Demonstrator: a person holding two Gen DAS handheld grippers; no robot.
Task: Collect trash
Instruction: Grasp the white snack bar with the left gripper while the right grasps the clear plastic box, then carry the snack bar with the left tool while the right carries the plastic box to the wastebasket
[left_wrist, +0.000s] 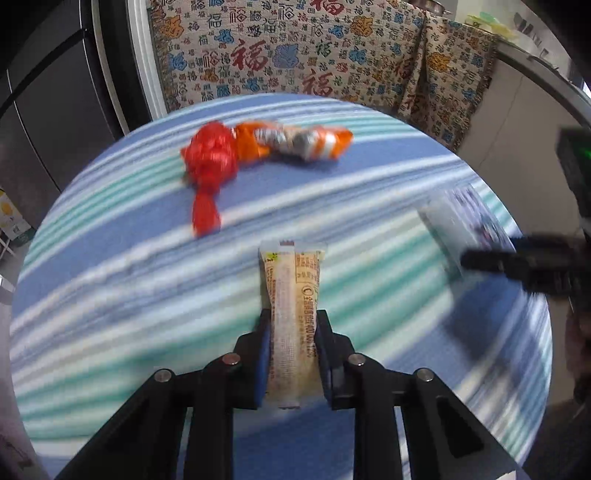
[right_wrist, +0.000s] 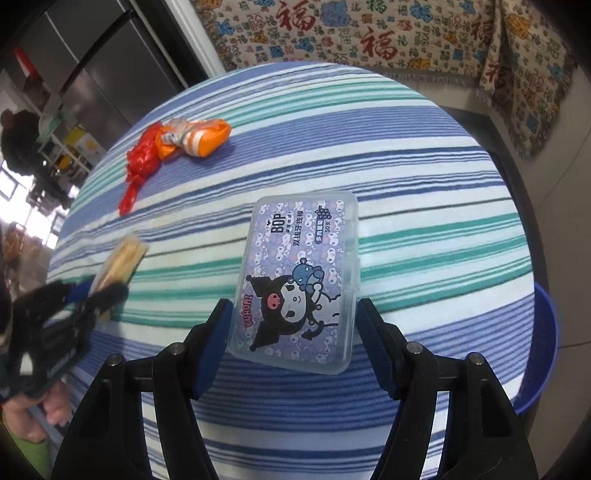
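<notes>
A long beige snack packet (left_wrist: 291, 295) lies lengthwise between the fingers of my left gripper (left_wrist: 293, 314), whose blue pads press on both of its sides. In the right wrist view that left gripper (right_wrist: 92, 295) shows blurred at the left, with the packet (right_wrist: 122, 258) sticking out of it. My right gripper (right_wrist: 293, 304) has its pads against both long sides of a clear plastic box (right_wrist: 299, 277) with a purple cartoon label. A crumpled red bag (left_wrist: 212, 158) and an orange wrapper (left_wrist: 295, 142) lie together further back on the table.
The round table wears a blue, white and green striped cloth (right_wrist: 424, 221). A blue bin (right_wrist: 543, 350) stands below its right edge. Behind it hangs a patterned cloth (right_wrist: 369, 37). A grey fridge (right_wrist: 110, 55) stands at the back left, with a person (right_wrist: 18, 147) far left.
</notes>
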